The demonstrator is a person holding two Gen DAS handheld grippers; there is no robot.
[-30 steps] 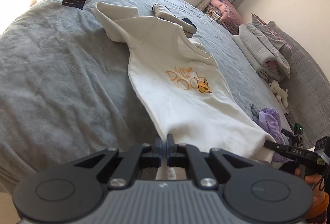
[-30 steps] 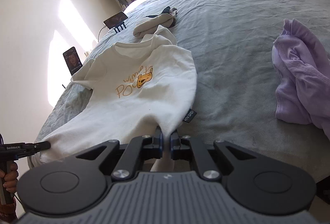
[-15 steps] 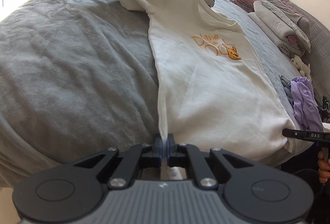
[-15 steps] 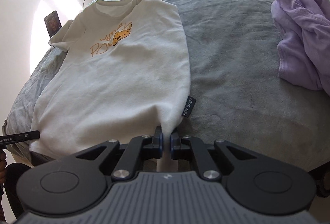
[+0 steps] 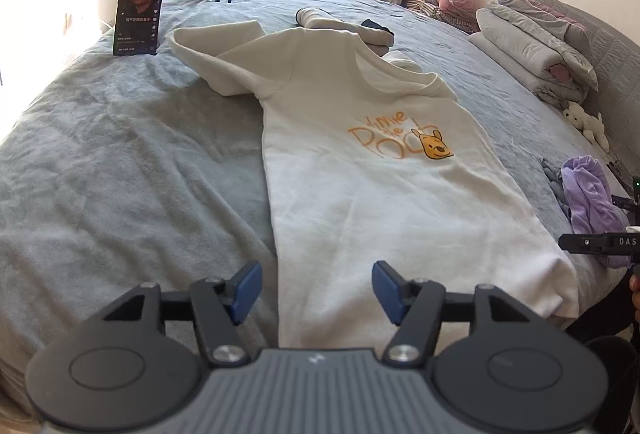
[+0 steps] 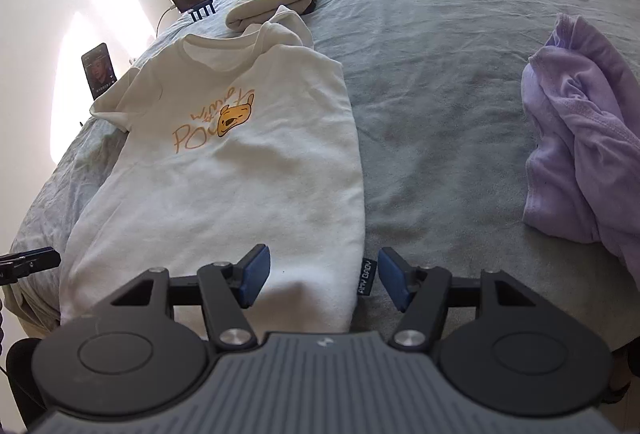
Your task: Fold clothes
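Grey bed (image 5: 120, 174) bears white shirt (image 5: 380, 194), purple garment (image 6: 580, 154), phone (image 5: 138, 10); both jaws just opened, apart.

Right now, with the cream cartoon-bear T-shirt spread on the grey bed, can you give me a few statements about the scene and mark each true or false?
1. The cream cotton T-shirt with the orange bear print lies print side up on the grey fleece bed cover. True.
2. The left gripper is clamped on the shirt's hem. False: its jaws have just been opening and stand apart, the hem corner lying loose between them.
3. The right gripper is open. True.
4. The crumpled lilac garment lies on top of the T-shirt. False: it lies apart, on bare cover at the shirt's side.
5. The black smartphone with a lit screen lies flat. False: it stands upright.
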